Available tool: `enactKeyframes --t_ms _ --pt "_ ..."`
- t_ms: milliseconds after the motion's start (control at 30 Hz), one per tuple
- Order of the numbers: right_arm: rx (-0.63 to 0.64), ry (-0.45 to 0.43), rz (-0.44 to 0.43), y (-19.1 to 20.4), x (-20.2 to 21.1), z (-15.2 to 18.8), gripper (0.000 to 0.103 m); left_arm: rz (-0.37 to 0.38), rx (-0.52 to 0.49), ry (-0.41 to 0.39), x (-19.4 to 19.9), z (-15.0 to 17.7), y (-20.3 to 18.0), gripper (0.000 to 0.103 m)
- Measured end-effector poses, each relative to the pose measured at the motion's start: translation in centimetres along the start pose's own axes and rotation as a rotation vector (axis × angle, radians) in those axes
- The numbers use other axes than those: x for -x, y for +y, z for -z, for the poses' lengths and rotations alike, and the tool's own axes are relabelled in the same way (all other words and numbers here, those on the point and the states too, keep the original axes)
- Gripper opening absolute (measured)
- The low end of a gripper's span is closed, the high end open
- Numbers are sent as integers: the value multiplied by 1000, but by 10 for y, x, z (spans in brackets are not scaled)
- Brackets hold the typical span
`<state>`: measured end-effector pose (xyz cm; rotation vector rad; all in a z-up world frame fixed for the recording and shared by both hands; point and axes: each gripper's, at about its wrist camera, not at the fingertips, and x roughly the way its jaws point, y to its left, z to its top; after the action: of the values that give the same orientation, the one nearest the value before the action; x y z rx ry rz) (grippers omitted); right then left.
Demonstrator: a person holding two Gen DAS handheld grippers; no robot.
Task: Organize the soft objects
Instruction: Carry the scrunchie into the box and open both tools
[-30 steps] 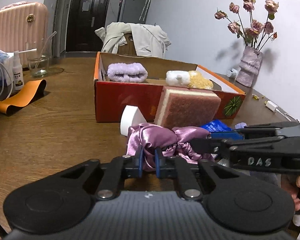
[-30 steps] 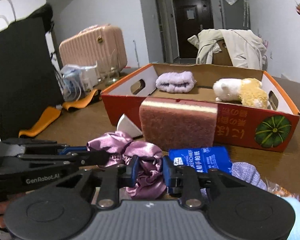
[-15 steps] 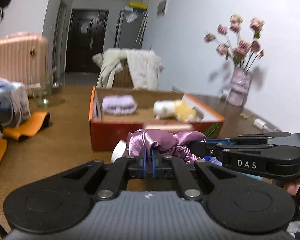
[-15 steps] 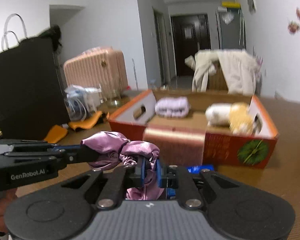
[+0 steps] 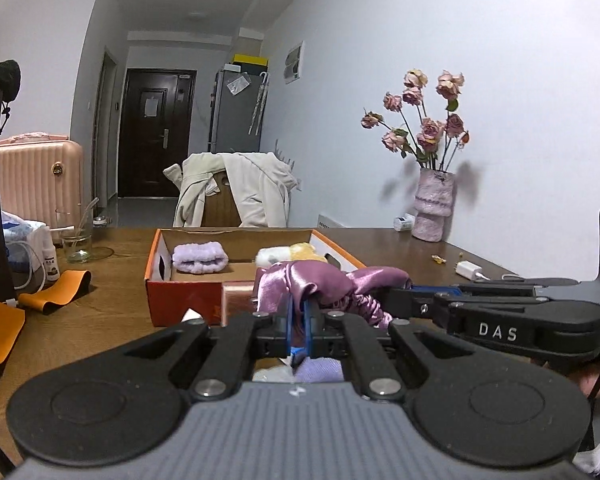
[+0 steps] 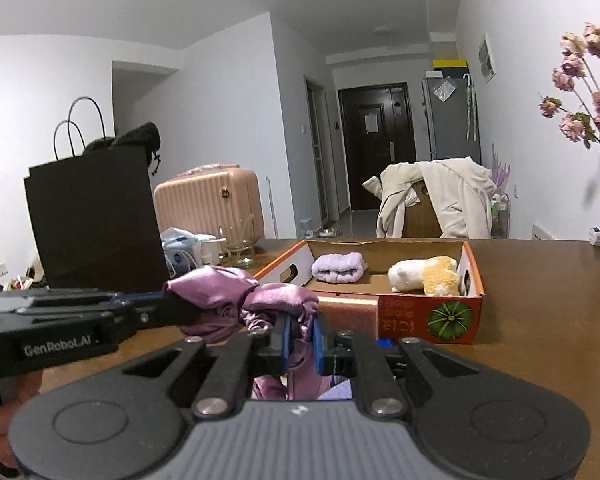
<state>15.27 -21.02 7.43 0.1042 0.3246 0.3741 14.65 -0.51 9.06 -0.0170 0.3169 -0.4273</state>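
Satin, purple, slippery: the scrunchie (image 5: 320, 284) hangs in the air at frame centre of both views, clear of the table (image 5: 100, 320), pinched from two sides. My left gripper (image 5: 298, 320) has its blue pads nearly together on one fold; my right gripper (image 6: 299, 334) is closed on another fold, a slightly wider bunch of cloth between its pads. I judge the double grip is there because the fabric is limp and would sag or slide from one narrow pinch; two holds also keep the loop spread so it can be set down neatly.

Box (image 6: 470, 280) sits ahead, middle right of the right view, open top toward me, orange outside with a pumpkin print on the near wall. Inside already: a lilac headband (image 6: 338, 266) at the left, a white-and-yellow plush (image 6: 424, 276) at the right. Bare cardboard floor shows between them and in front, the likely slot for the scrunchie.

A sponge (image 5: 238, 304) stands against the near wall of the box, partly hidden behind the satin. Just under my grippers a lilac cloth and a blue packet edge show; too covered to identify further.

Judgement: scrunchie lifted, not yet over the box. Next move needs both grippers carried forward together at one height, above the near wall. Risk: uneven travel pulls the satin out of one pinch.
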Motion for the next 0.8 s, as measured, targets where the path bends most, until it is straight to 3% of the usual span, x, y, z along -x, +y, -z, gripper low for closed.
enactKeyframes --t_ms 200,400,567,800 --pt "-17 -28 3 -3 15 1 11 15 -8 -9 4 -2 -5 6" --pt "11 -44 22 -8 5 -18 11 37 -6 -3 -27 -21 8 6" --pt "23 -13 31 -30 -43 -46 11 72 4 40 -99 -55 37 6" --pt "47 66 49 -69 -163 -101 11 73 9 157 -234 -105 74 6"
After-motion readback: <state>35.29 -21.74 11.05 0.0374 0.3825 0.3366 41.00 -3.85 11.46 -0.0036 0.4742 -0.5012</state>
